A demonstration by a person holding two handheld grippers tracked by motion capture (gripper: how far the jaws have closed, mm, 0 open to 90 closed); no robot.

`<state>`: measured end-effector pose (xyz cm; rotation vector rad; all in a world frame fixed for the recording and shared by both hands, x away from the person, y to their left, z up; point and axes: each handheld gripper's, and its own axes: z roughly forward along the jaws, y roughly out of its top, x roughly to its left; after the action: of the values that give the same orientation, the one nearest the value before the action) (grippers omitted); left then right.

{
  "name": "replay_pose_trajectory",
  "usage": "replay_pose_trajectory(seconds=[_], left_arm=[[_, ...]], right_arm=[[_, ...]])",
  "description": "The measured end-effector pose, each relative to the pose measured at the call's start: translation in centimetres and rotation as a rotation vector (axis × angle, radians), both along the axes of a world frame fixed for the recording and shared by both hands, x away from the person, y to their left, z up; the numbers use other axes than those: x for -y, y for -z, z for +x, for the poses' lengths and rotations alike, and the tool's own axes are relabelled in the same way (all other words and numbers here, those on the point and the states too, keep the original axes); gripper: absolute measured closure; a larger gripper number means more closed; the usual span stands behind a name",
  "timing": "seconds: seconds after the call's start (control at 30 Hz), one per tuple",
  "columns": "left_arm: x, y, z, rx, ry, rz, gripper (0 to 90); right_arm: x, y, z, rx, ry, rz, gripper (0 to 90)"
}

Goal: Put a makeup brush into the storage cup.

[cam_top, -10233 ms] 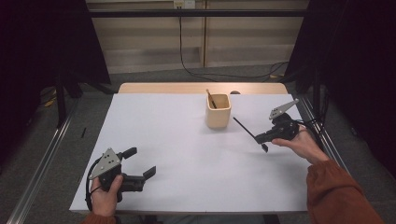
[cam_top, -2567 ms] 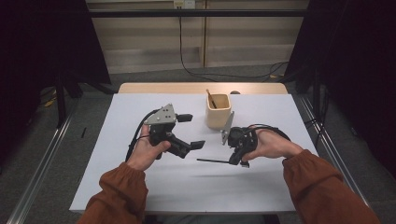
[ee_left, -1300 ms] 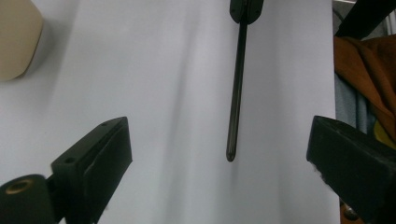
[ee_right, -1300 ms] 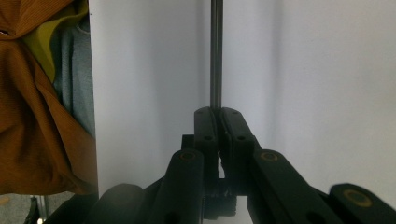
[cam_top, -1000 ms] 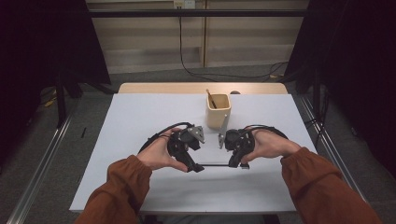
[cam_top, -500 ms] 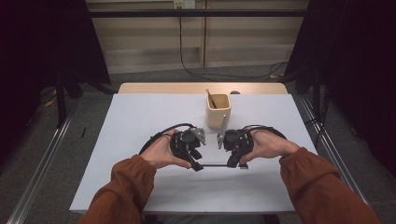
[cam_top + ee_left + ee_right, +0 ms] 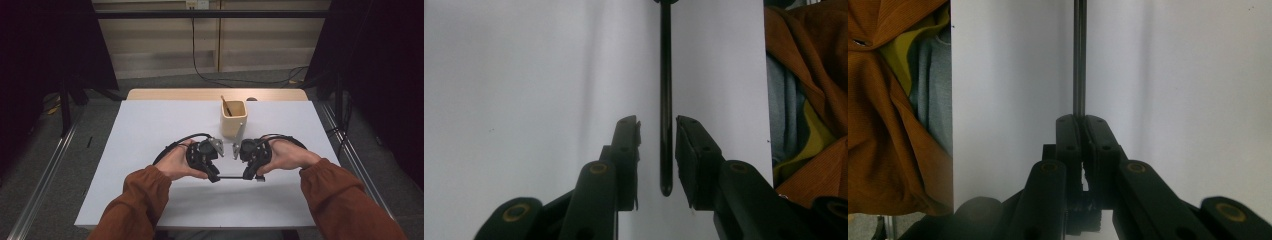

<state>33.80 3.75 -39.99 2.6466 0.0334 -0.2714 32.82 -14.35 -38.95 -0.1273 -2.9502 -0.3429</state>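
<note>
Between left claw (image 7: 658, 150) pads, black stick (image 7: 666, 100)

A white table (image 7: 150, 130) is set on grey floor (image 7: 45, 165). Behind the table a pale panelled wall (image 7: 150, 45) is seen, flanked by dark curtains (image 7: 45, 45).

Rust-orange ribbed long sleeves (image 7: 345, 200) on both forearms, loose and creased at the cuffs. Matte black two-jaw left gripper (image 7: 658, 155) with flat blocky jaws, brass-coloured round pivot screws on the linkage arms (four visible). Matching black right gripper (image 7: 1080, 150), same brass pivots. Thin black cable (image 7: 172, 145) looping off the left one; small grey three-cornered plate (image 7: 217, 145) on top.
</note>
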Motion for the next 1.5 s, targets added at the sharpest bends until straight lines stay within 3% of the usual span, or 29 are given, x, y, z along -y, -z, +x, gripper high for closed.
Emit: replay_pose_trajectory(seconds=[0.2,0.53,0.87,0.93,1.03,1.2,1.23,1.37,1.5], left_arm=[[0.2,0.2,0.0,-0.022,-0.005,-0.012,74.0],[0.8,0.7,-0.1,-0.023,0.019,-0.006,84.8],[0.9,0.7,-0.3,-0.012,0.007,-0.017,85.6],[0.8,0.6,-0.2,0.001,0.030,-0.016,85.6],[0.5,0.6,-0.1,-0.015,0.016,-0.033,85.7],[0.4,0.7,0.0,-0.009,0.017,-0.042,85.8],[0.4,0.7,0.0,-0.020,0.019,-0.042,85.8],[0.1,0.7,0.0,0.000,0.012,-0.048,85.8],[0.0,0.8,0.1,-0.007,0.005,-0.052,85.8]], right_arm=[[-0.1,0.1,-0.1,-0.001,-0.001,0.012,86.2],[0.2,0.0,0.0,-0.005,0.005,0.024,86.2],[0.4,0.1,0.0,-0.003,0.001,0.029,86.0],[0.3,0.2,0.0,0.008,-0.007,0.035,85.9],[0.5,0.1,0.0,-0.001,0.002,0.037,85.8],[0.5,0.1,0.2,0.011,0.003,0.043,84.7],[0.5,0.1,0.1,0.011,0.003,0.041,82.9],[0.6,0.4,0.1,0.005,0.037,0.048,72.6],[0.9,0.4,0.4,0.020,0.073,0.089,59.0]])
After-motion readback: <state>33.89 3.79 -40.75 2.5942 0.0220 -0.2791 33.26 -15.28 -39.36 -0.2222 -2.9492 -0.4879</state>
